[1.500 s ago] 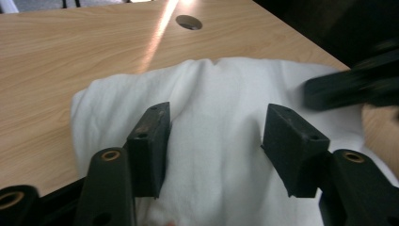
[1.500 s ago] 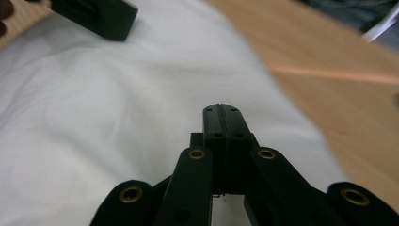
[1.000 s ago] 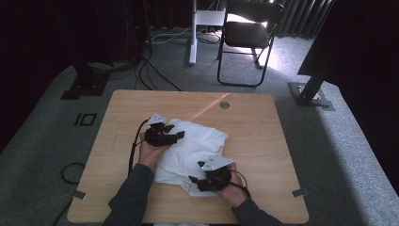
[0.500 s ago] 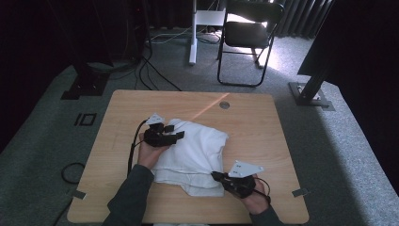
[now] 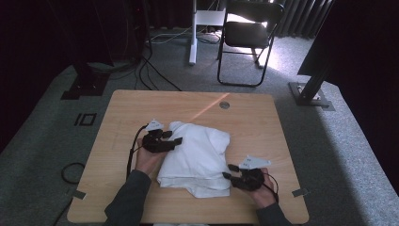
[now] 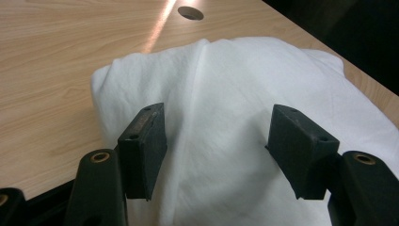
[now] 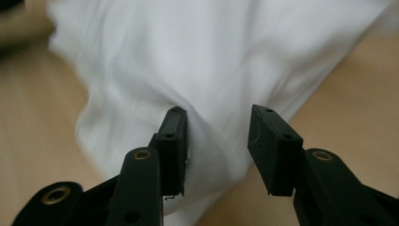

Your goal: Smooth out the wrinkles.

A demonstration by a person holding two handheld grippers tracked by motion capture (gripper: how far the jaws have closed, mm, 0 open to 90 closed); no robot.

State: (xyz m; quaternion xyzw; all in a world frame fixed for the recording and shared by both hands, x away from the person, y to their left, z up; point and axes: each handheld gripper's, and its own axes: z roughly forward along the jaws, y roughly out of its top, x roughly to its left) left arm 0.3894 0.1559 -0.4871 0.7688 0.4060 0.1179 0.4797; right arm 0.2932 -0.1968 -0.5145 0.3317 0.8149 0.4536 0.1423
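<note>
your left tool (image 5: pixel 175 137) sits at the left side of the folded white cloth (image 5: pixel 197 157), its jaws pointing right over the cloth's upper left part. in the left gripper view that left tool (image 6: pixel 217 136) has its jaws set moderately wide, cloth spread below and between them; the pads press on nothing, though whether the tips rest on the fabric you cannot tell. your left hand (image 5: pixel 147 159) holds it from below, a dark sleeve (image 5: pixel 127 200) trailing to the bottom edge and a black cable (image 5: pixel 133 147) looping off to the left. the white cloth lies near the middle of the wooden surface (image 5: pixel 122 117), a thick folded stack with its long side running toward the far right; in the left gripper view a ridge of fabric (image 6: pixel 200 61) runs up it, and past it a round hole (image 6: pixel 190 12) in the surface beside a streak of light. further right, your right tool (image 5: pixel 229 170) sits at the cloth's lower right corner, jaws pointing left at the edge. in the right gripper view the right tool (image 7: pixel 216 125) has just been opening; its jaws stand part open with the cloth's corner fold between them, not pinched. that view is blurred. your right hand (image 5: pixel 259 188) grips it near the surface's front edge.
</note>
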